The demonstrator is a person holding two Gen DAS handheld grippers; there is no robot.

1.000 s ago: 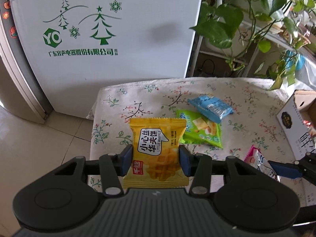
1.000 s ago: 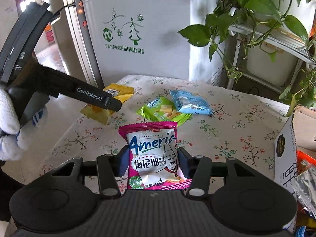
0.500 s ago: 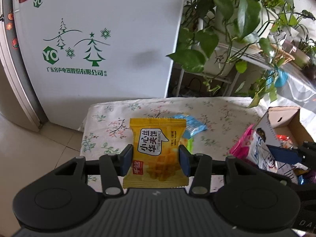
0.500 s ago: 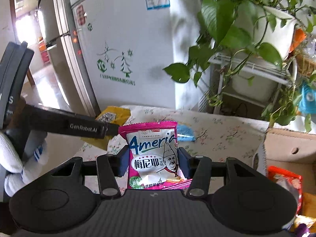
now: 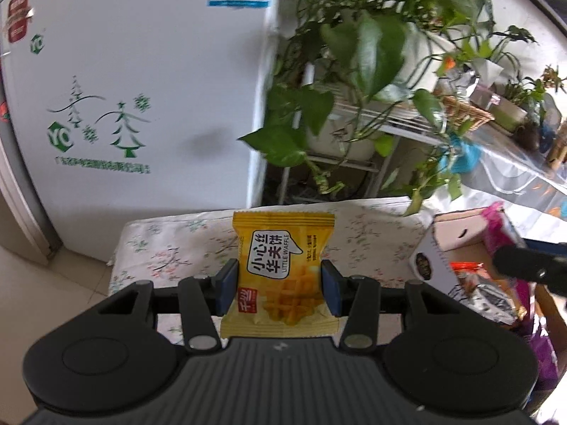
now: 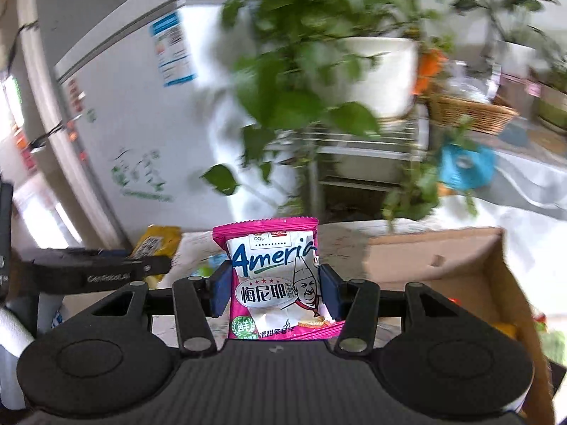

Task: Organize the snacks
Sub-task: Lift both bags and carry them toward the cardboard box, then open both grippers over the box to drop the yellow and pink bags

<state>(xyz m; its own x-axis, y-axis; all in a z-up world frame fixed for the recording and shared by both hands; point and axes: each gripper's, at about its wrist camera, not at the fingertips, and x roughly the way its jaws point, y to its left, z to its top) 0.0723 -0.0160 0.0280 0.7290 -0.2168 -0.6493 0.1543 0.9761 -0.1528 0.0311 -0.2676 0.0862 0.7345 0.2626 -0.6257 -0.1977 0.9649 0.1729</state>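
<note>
My left gripper point(image 5: 280, 288) is shut on a yellow Little Waffle packet point(image 5: 281, 269), held upright above the floral-cloth table point(image 5: 177, 244). My right gripper point(image 6: 273, 292) is shut on a pink Ameria snack packet point(image 6: 274, 276), held up beside the open cardboard box point(image 6: 436, 265). In the left wrist view the box point(image 5: 457, 248) stands at the right with snacks inside, and the pink packet point(image 5: 499, 230) and right gripper hover over it. In the right wrist view the left gripper point(image 6: 159, 265) with the yellow packet point(image 6: 156, 244) shows at the left.
A white fridge point(image 5: 124, 88) stands behind the table. A potted vine on a white rack point(image 5: 354, 88) hangs over the table's back edge. A wicker basket point(image 5: 464, 115) and more pots sit further right. Tiled floor point(image 5: 42, 301) lies to the left.
Both grippers have risen and swung right toward the cardboard box, each still holding its packet. The green and blue packets on the table have dropped out of sight behind the held packets.
</note>
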